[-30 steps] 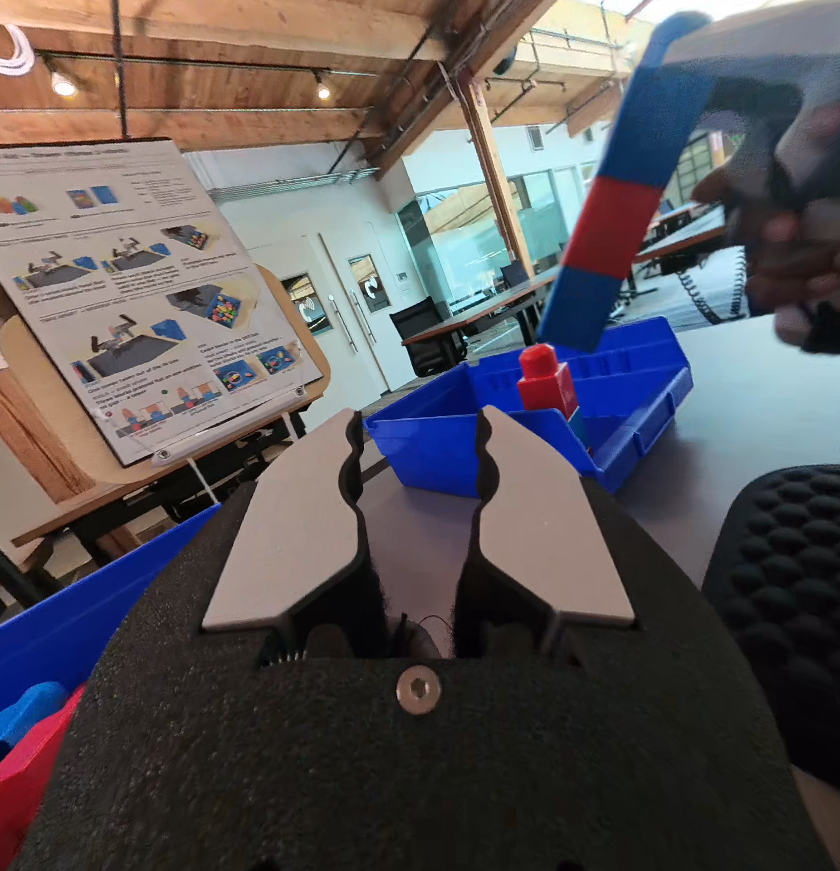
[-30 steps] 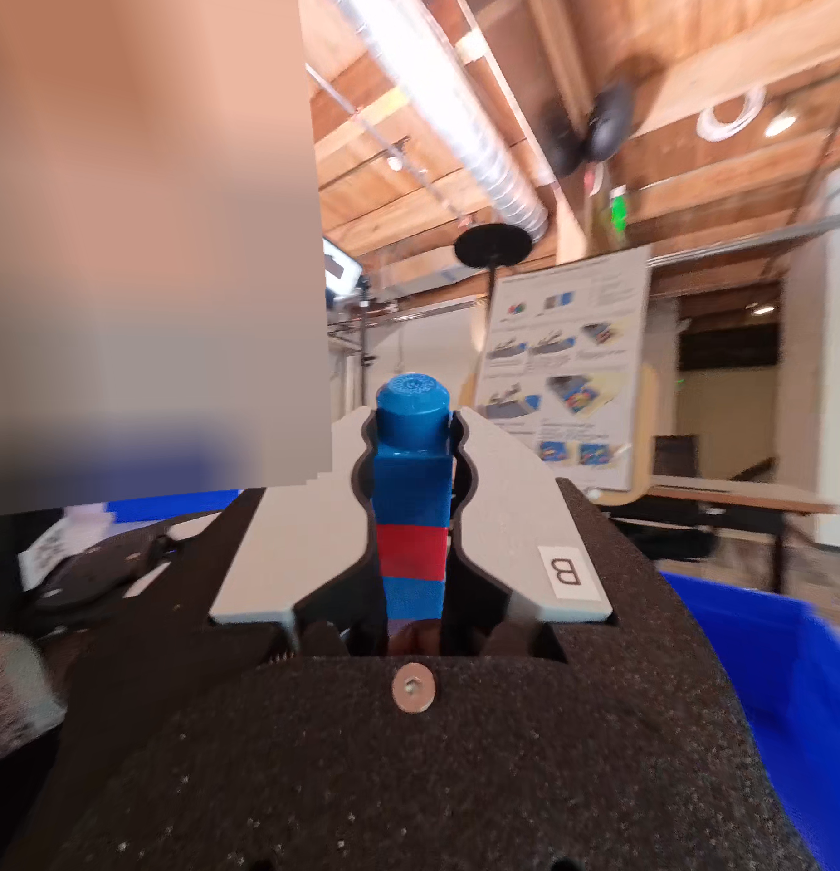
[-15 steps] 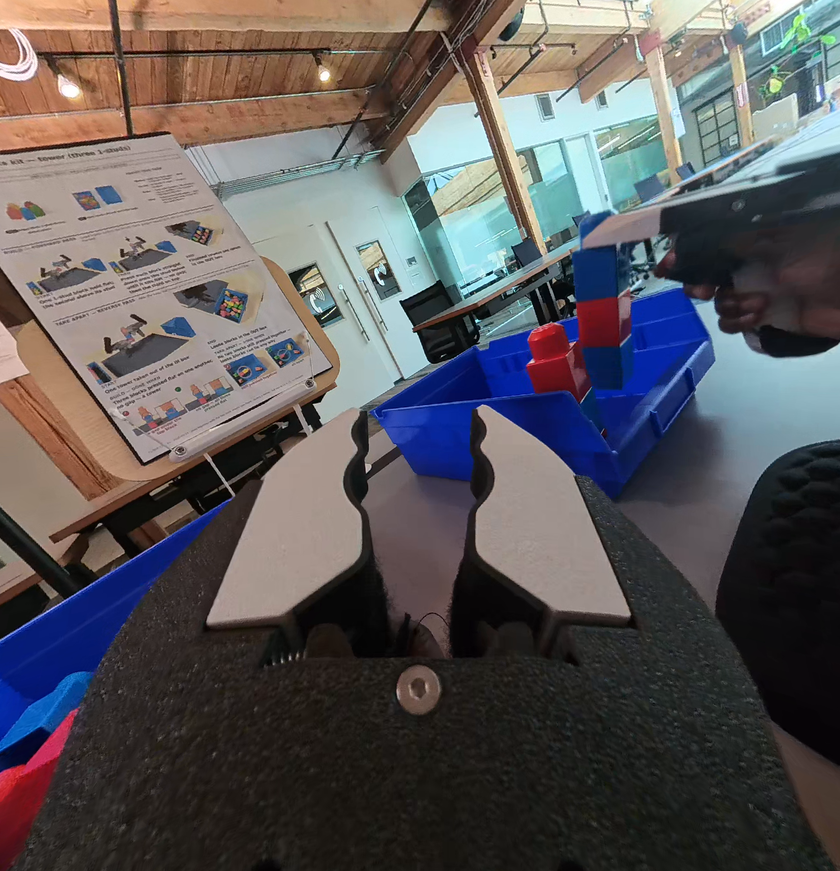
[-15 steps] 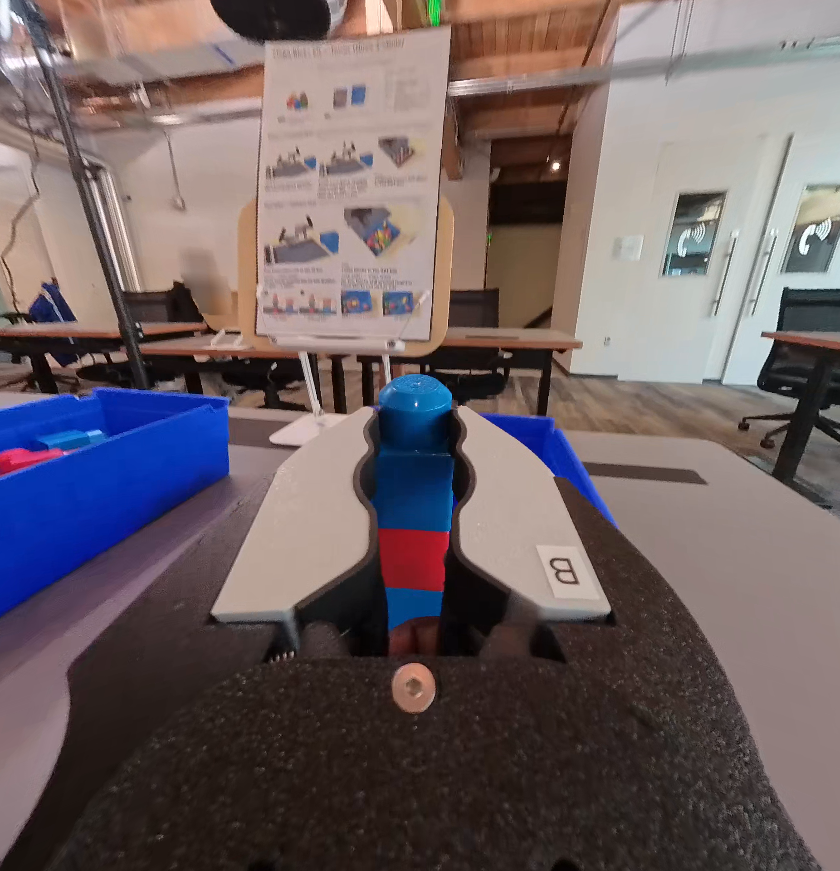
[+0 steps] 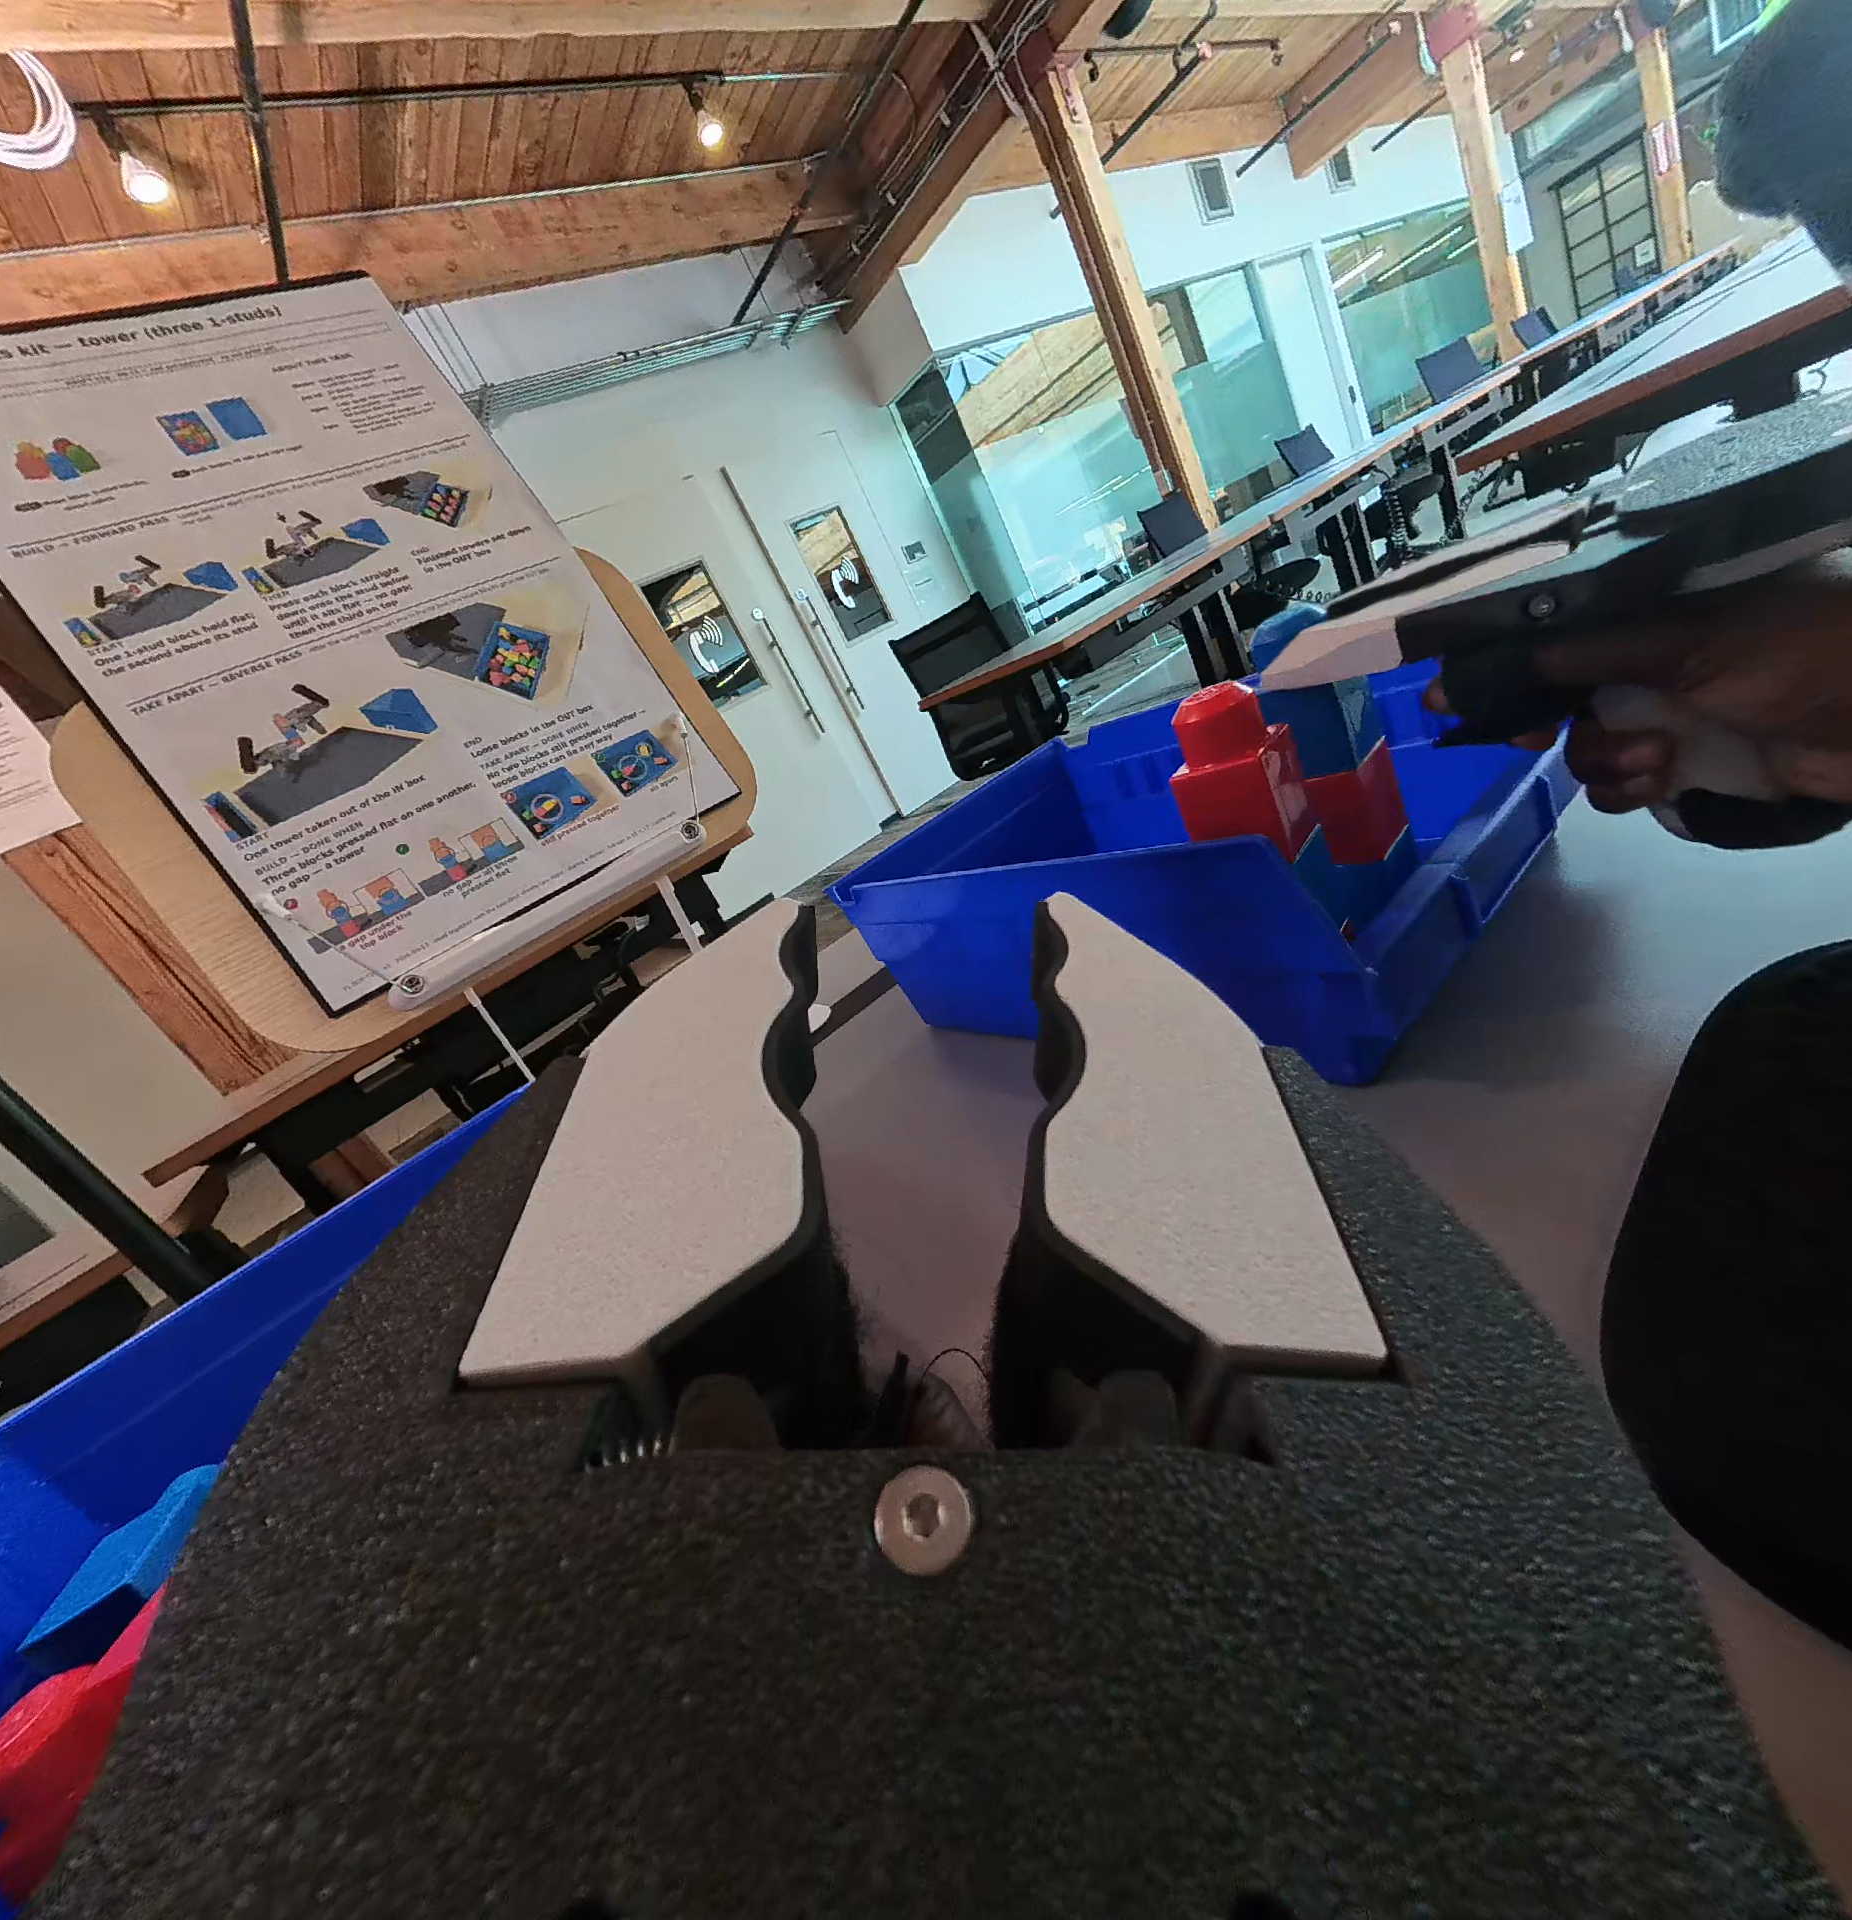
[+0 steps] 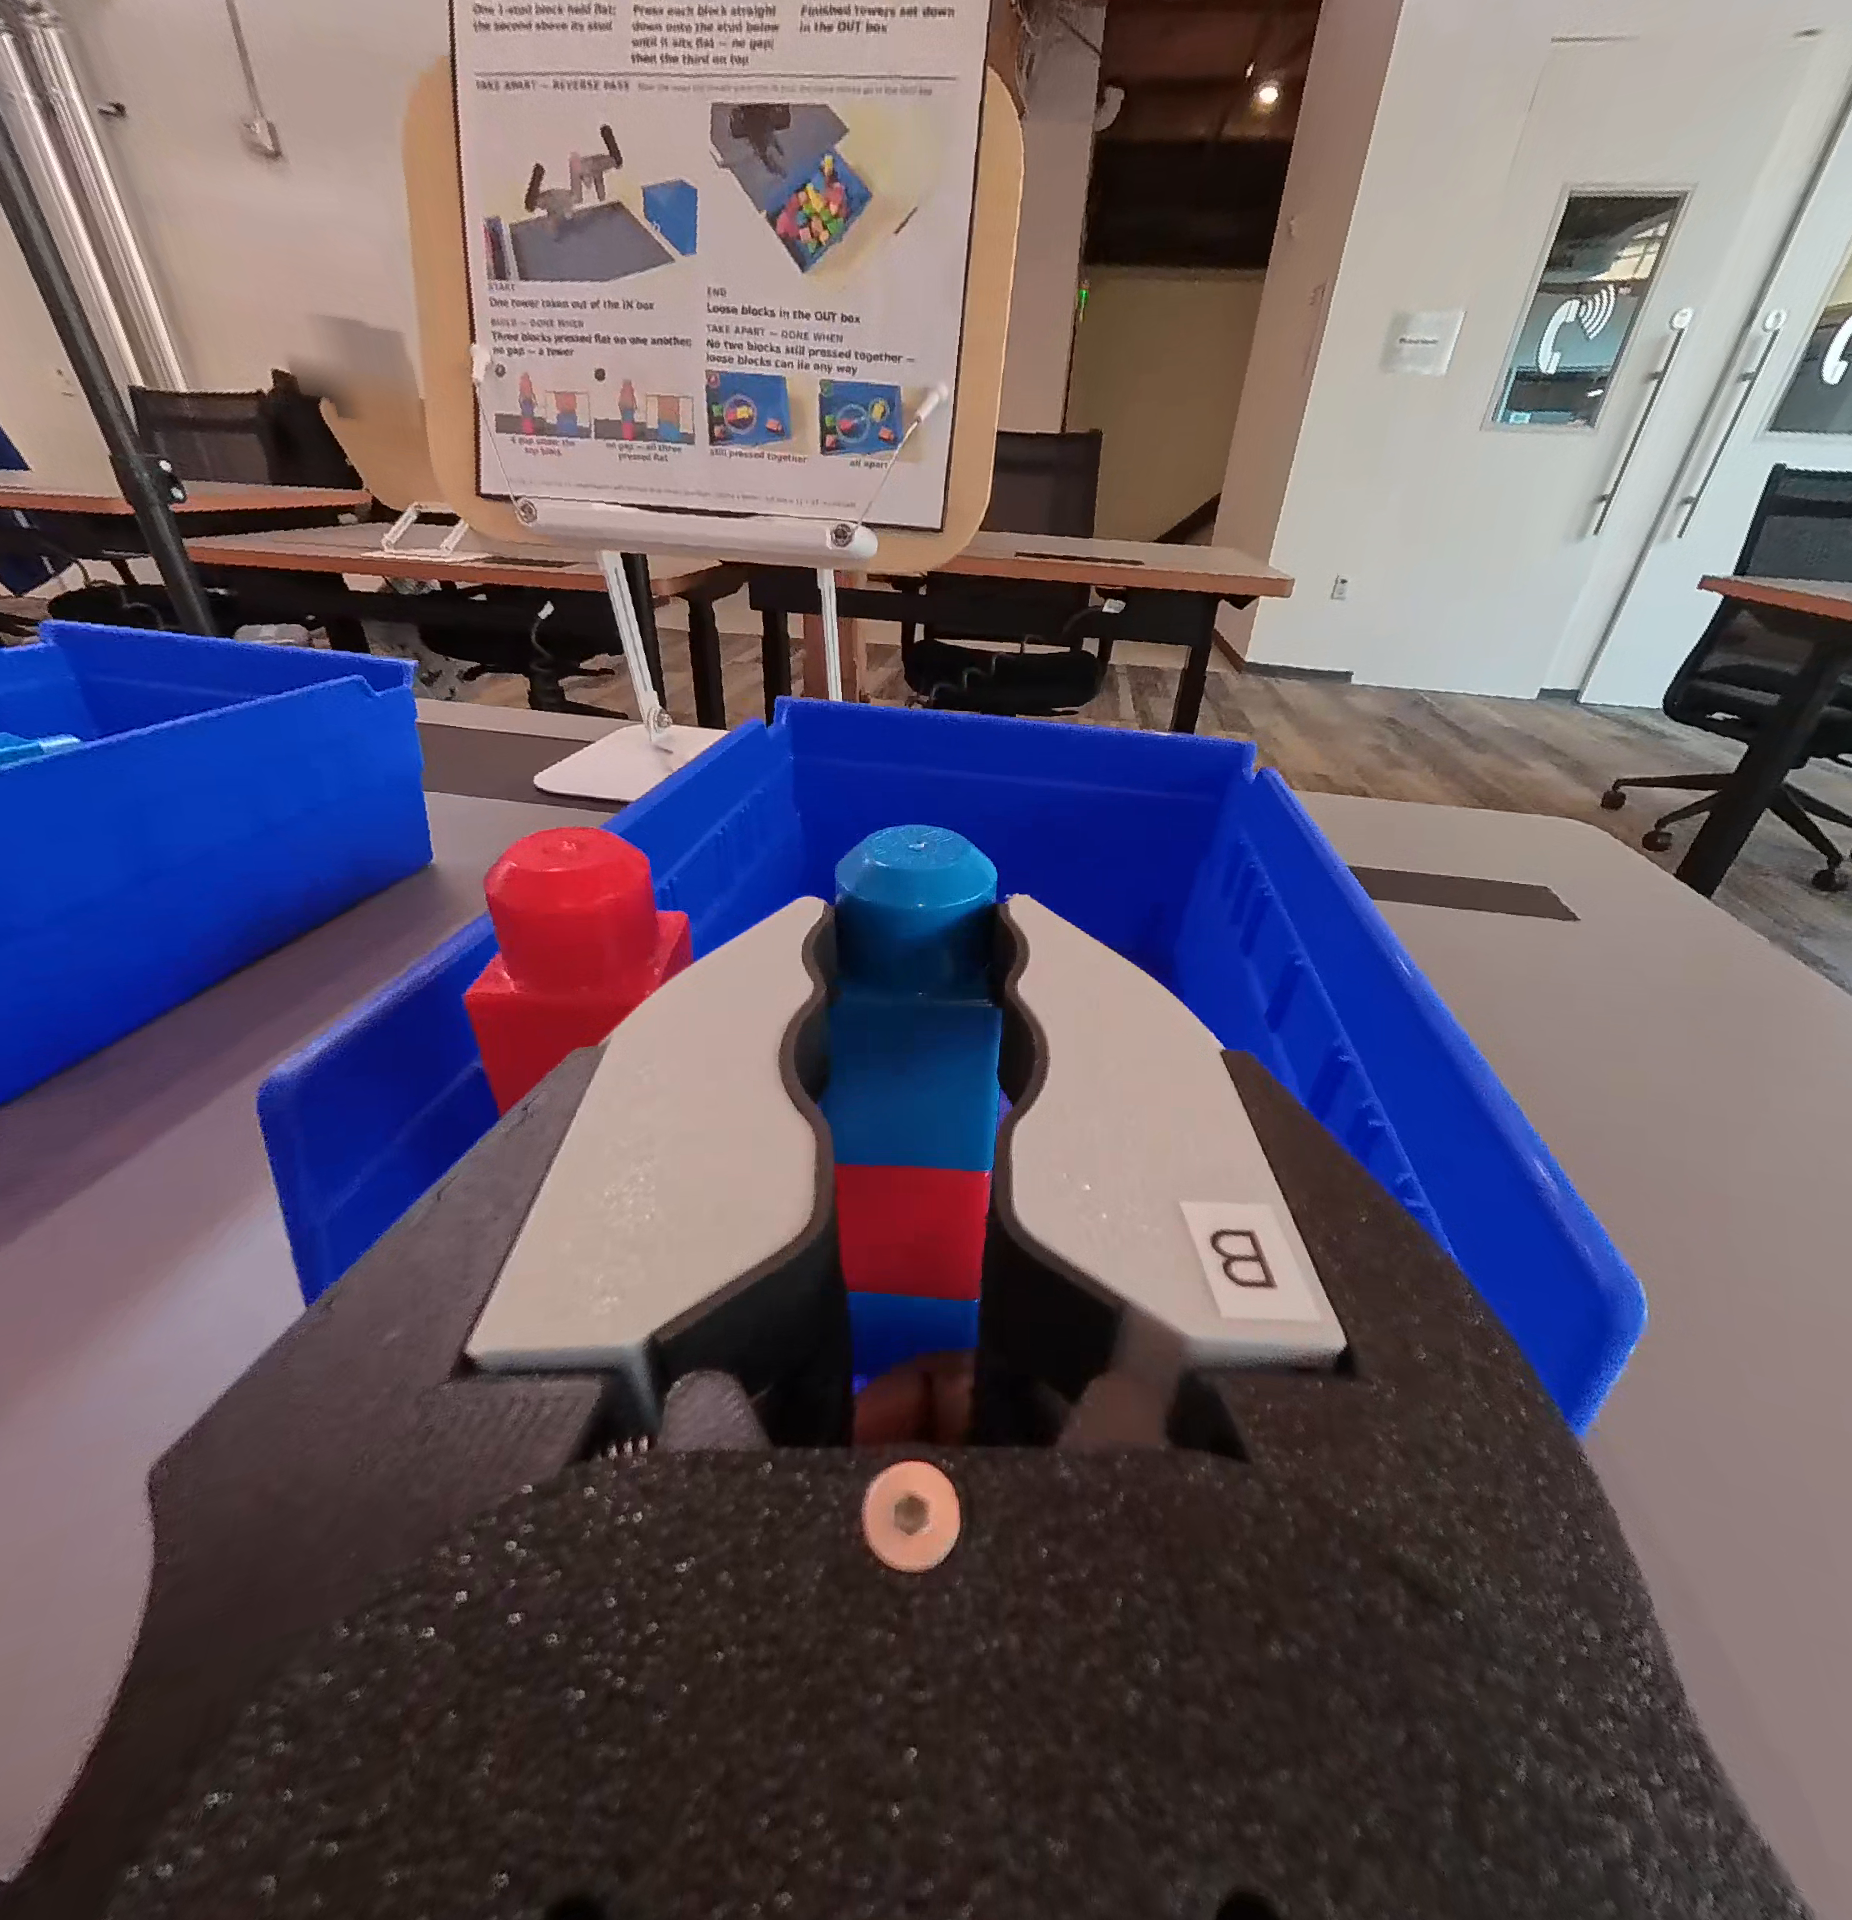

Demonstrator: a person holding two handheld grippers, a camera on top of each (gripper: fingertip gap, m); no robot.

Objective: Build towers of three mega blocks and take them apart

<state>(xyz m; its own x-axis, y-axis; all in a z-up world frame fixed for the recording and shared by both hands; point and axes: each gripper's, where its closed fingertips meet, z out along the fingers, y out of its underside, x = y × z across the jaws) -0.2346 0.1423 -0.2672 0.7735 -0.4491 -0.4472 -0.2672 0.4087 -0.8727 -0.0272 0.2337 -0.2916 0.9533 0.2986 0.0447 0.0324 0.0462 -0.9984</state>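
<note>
Two grippers appear at this moment. Right gripper (image 6: 914, 935): its grey fingers (image 6: 683, 1122) pinch a three-block tower (image 6: 911, 1091), blue on top, red in the middle, blue at the bottom. One second ago this tower was held high and tilted against the ceiling; half a second ago it was level above the table; it now stands upright inside the blue bin (image 6: 1275, 997), just beside a second tower with a red top block (image 6: 574, 956). In the left wrist view, the same tower (image 5: 1337, 769) has come down from above the bin (image 5: 1109, 935) so that its lowest block sits below the bin's near wall, close to the red-topped tower (image 5: 1239, 779); whether it touches the bin floor cannot be told. The person's hand (image 5: 1732, 717) holds the right gripper (image 5: 1306, 655) at the tower's top block. Left gripper (image 5: 917, 935): fingers spread apart with nothing between them, as in both earlier frames, hanging over the grey table (image 5: 1504, 1049). Another blue bin (image 5: 174, 1340) with loose red and blue blocks (image 5: 60, 1662) lies at lower left, beneath an instruction board (image 5: 309, 644).
</note>
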